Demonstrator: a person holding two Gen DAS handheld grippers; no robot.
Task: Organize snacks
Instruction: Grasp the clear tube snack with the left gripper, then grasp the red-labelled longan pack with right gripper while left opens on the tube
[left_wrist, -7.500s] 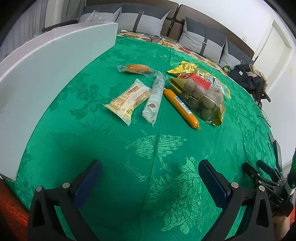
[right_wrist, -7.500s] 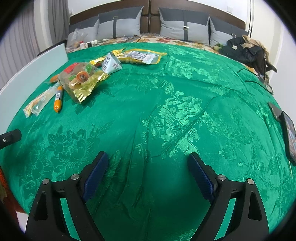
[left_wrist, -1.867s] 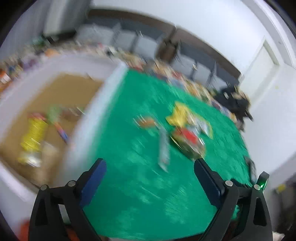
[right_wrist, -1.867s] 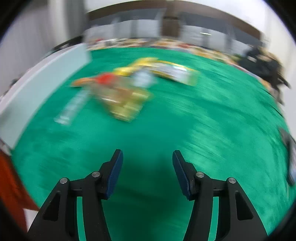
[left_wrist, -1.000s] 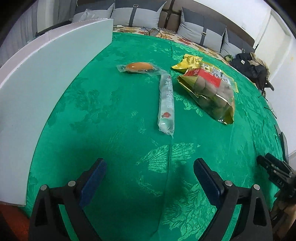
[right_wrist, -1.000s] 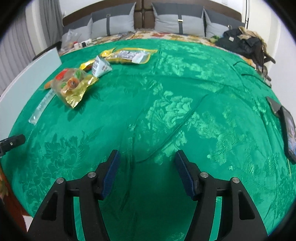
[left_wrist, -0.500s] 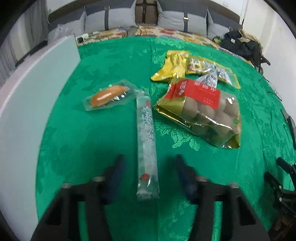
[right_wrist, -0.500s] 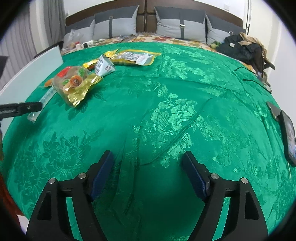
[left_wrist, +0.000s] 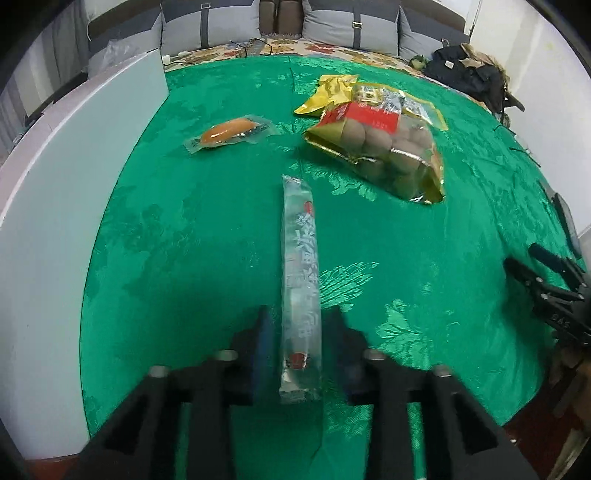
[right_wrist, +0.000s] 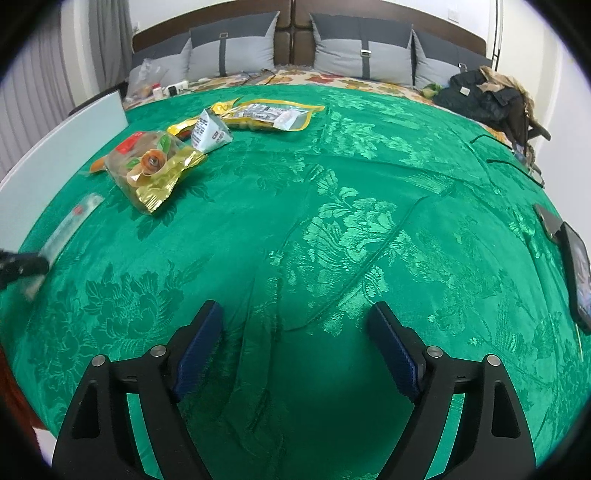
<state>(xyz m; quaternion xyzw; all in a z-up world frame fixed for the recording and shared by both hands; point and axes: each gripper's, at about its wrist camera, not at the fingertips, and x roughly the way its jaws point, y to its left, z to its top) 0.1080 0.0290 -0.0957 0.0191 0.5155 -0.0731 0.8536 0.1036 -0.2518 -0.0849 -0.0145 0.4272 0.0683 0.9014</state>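
On the green cloth (left_wrist: 184, 240) a long clear snack packet (left_wrist: 299, 258) lies pointing away from me. Its near end sits between the fingers of my left gripper (left_wrist: 299, 317). The jaws are opening, and each blue pad stands a little off the packet's side. From the right wrist view the same packet (right_wrist: 70, 225) shows at the far left, with a left fingertip (right_wrist: 22, 266) beside it. My right gripper (right_wrist: 295, 314) hovers over bare cloth, its jaws opening with nothing between them.
Past the packet lie an orange snack in clear wrap (left_wrist: 229, 134), a gold bag of brown balls (left_wrist: 384, 147) and yellow packets (left_wrist: 332, 92). A white box wall (left_wrist: 74, 166) runs along the left. A phone (right_wrist: 576, 269) lies at the right edge.
My left gripper has come forward and its wide jaws have narrowed around the near end of the clear packet. The right gripper stayed put and its jaws have widened.
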